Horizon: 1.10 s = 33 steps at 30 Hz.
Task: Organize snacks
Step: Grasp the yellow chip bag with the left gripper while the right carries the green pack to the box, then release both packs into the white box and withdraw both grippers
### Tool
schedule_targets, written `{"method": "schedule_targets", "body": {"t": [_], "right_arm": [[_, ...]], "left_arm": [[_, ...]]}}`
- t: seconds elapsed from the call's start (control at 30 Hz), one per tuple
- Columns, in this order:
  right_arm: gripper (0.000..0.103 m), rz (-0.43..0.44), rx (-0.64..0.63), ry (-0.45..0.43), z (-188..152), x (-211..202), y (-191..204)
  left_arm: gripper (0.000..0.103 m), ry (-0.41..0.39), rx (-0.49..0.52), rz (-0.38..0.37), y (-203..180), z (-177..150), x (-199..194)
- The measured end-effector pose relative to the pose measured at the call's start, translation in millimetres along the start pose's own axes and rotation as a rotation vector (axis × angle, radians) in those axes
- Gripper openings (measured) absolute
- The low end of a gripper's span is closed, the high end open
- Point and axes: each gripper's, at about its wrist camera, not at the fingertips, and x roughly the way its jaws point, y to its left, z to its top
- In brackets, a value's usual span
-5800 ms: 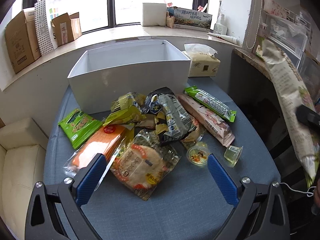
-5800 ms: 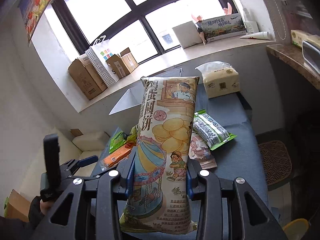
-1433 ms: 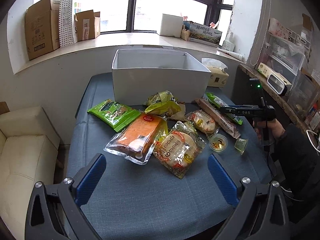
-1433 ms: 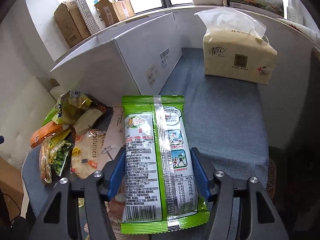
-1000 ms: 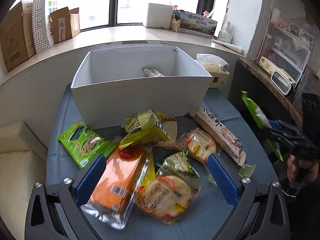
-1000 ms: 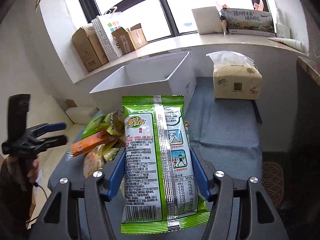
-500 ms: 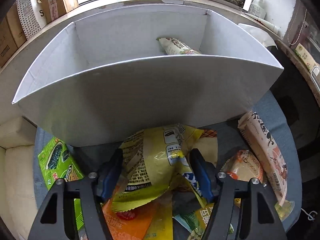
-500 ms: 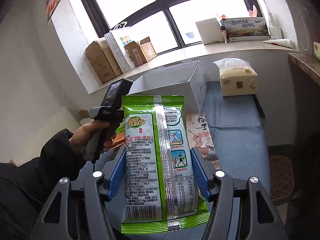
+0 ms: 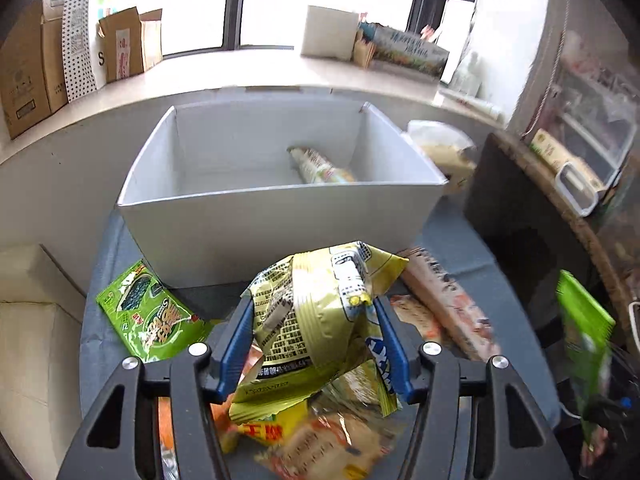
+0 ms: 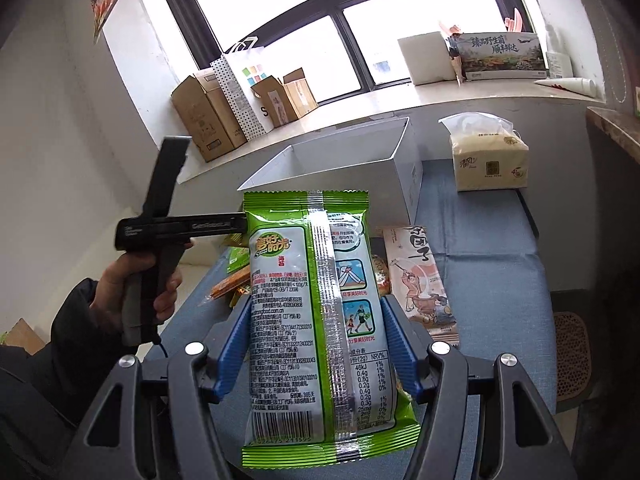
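Note:
My left gripper (image 9: 316, 344) has its jaws closing on a crumpled yellow-green snack packet (image 9: 312, 312); both blue pads press its sides and it hangs above the snack pile. Just beyond stands the white box (image 9: 280, 216) with one long packet (image 9: 320, 168) lying inside. My right gripper (image 10: 316, 320) is shut on a tall green seaweed packet (image 10: 304, 264), held upright to the right of the pile, short of the white box (image 10: 340, 176). That green packet (image 9: 584, 344) also shows at the right edge of the left wrist view.
On the blue-grey table (image 10: 480, 248) lie a green packet (image 9: 148, 316), a long pink packet (image 10: 420, 276) and orange and yellow packets under my left gripper. A tissue pack (image 10: 488, 164) stands right of the box. A hand (image 10: 136, 280) grips the left tool. Cardboard boxes line the windowsill.
The left jaws narrowed from wide open onto the yellow-green packet, then the gripper drew back from the box with the packet lifted. The right gripper keeps its green packet and drifted slightly.

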Motion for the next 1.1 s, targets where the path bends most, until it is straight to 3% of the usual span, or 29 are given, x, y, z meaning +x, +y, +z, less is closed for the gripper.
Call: {"method": "schedule_targets", "body": {"t": [0.17,0.3,0.5,0.73,0.83,0.87,0.9,0.93,1.1], "right_arm": [[0.067,-0.006,-0.009,-0.04,23,11,9],[0.067,-0.024,-0.046,-0.053,59,33,18],[0.068,-0.094,-0.091,-0.053,135,86,21],[0.068,-0.204,-0.086,0.036,202,166,3],[0.073,-0.228,-0.084,0.068,216,188,-10],[0.079,-0.215,-0.071,0.086,219,195,-16],[0.087,-0.235,-0.057,0.098,221,200,-21],[0.1,-0.272,-0.04,0.103,221,203,-26],[0.103,-0.271,-0.037,0.089,212,197,-32]], "left_arm": [[0.063,-0.118,-0.026,-0.027,2,2,-49],[0.063,-0.163,-0.053,-0.027,15,31,-58],[0.063,-0.192,-0.044,0.035,36,91,-39],[0.063,-0.141,-0.051,0.103,61,139,15],[0.073,-0.126,-0.026,0.161,66,146,35],[0.092,-0.117,-0.019,0.177,68,146,41],[0.103,-0.11,-0.022,0.184,70,146,45],[0.103,-0.117,-0.025,0.18,71,144,46],[0.103,-0.125,-0.007,0.194,69,134,41]]}}
